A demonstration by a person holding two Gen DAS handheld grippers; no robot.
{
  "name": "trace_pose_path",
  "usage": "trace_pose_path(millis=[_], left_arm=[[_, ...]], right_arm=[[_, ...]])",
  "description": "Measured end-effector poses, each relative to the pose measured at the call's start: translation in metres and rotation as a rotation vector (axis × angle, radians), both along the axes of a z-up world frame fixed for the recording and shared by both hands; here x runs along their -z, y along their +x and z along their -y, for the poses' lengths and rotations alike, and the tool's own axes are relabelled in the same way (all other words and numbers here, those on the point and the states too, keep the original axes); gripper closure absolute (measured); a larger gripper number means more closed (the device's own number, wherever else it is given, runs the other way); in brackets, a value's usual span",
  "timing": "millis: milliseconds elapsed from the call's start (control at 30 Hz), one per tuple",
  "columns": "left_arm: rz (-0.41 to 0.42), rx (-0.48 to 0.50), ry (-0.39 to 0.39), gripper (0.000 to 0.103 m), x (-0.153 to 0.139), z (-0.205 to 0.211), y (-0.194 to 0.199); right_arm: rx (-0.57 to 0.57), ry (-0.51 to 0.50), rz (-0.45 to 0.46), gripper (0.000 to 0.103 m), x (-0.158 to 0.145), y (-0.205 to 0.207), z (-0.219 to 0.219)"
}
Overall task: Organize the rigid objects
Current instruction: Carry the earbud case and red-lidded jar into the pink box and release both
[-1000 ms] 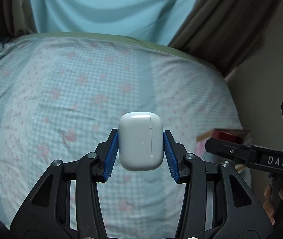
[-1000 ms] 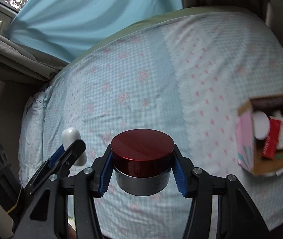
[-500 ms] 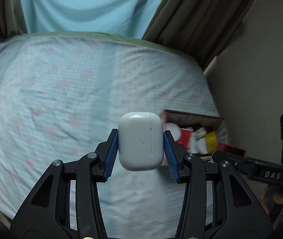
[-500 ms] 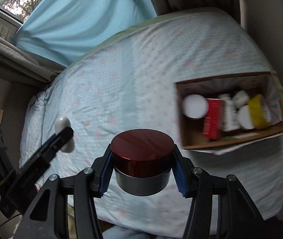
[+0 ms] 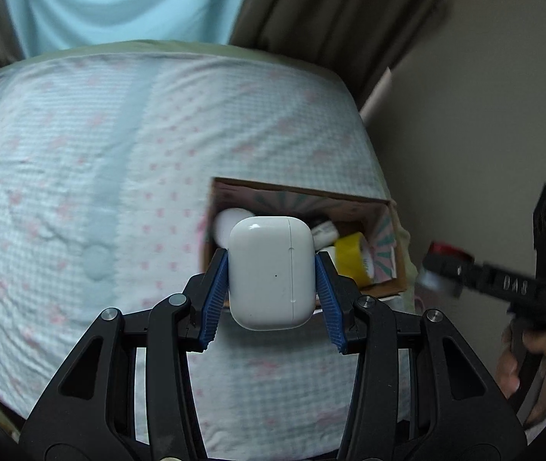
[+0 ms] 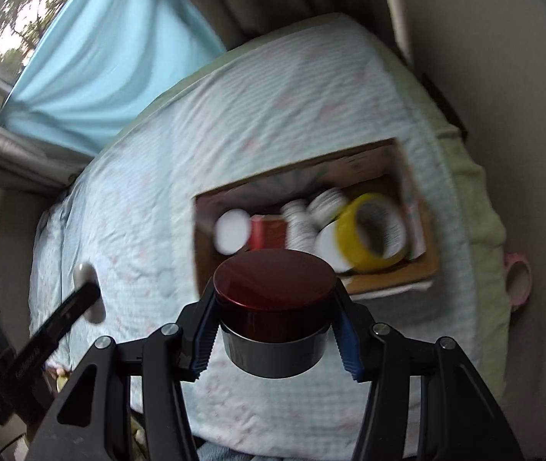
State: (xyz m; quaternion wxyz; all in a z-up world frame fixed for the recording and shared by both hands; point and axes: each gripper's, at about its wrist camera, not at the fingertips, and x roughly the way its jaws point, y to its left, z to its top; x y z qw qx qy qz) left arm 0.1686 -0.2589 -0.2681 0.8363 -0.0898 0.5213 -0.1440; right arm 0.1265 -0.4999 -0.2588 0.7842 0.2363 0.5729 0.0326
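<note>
My left gripper point(image 5: 272, 292) is shut on a white earbud case point(image 5: 272, 269), held above the bed just in front of a cardboard box point(image 5: 386, 284). My right gripper point(image 6: 275, 328) is shut on a round jar with a dark red lid point(image 6: 273, 307), held in the air just in front of the same box point(image 6: 392, 280). The box holds a yellow tape roll point(image 6: 373, 230), white bottles point(image 6: 300, 223), a white lid point(image 6: 231, 230) and a red pack point(image 6: 267, 230). The right gripper with its jar shows at the right of the left wrist view point(image 5: 442, 269).
The box sits near the right end of a bed with a pale blue checked sheet point(image 5: 80, 176). A beige wall point(image 5: 465, 115) and brown curtains point(image 5: 311, 11) lie beyond it. A pink roll point(image 6: 517, 280) lies off the bed's right edge.
Both grippers have swung right toward the box, which now sits larger and closer under them. Each keeps its hold on its object.
</note>
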Motion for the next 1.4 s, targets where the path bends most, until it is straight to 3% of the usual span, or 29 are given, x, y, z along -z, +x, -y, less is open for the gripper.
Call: trace_pose_path(millis=[200,367,600,800,833,867,900,933,967,1067,1167,1400], left_arm=[[-0.054,0.089,0.037,0.062,0.038,0.069,0.031],[-0.104,0.130,0.051,0.062,0.077,0.106,0.055],[-0.182,0.147,0.107,0.062,0.139,0.133,0.083],[-0.203,0.171,0.137,0.062,0.157,0.136,0.087],[-0.209,0.177,0.123,0.054,0.159,0.136,0.087],[-0.208,0.181,0.120,0.027,0.158,0.135,0.088],[-0.200,0.183,0.135,0.009,0.157,0.135,0.089],[-0.183,0.180,0.161,0.000,0.153,0.134,0.089],[-0.171,0.177,0.176,0.000,0.149,0.132,0.088],[-0.167,0.170,0.185,0.000,0.141,0.121,0.089],[-0.187,0.143,0.171,0.000,0.138,0.106,0.090],[-0.163,0.116,0.154,0.000,0.119,0.090,0.086]], right_arm=[[0.055,0.005,-0.010,0.053,0.029,0.040,0.051],[0.030,-0.011,-0.025,0.054,0.064,0.077,0.064],[-0.026,-0.058,-0.049,0.054,0.108,0.102,0.057],[-0.050,-0.061,-0.019,0.054,0.123,0.106,0.047],[-0.046,-0.078,-0.013,0.053,0.125,0.106,0.046],[-0.039,-0.093,-0.017,0.053,0.126,0.107,0.046],[-0.034,-0.101,-0.026,0.049,0.127,0.108,0.047],[-0.027,-0.098,-0.021,0.034,0.126,0.108,0.048],[-0.016,-0.090,-0.009,0.017,0.123,0.107,0.051],[0.013,-0.038,0.021,0.002,0.112,0.103,0.055],[0.022,-0.086,0.036,0.002,0.102,0.098,0.054],[0.054,-0.060,0.028,0.002,0.091,0.094,0.054]])
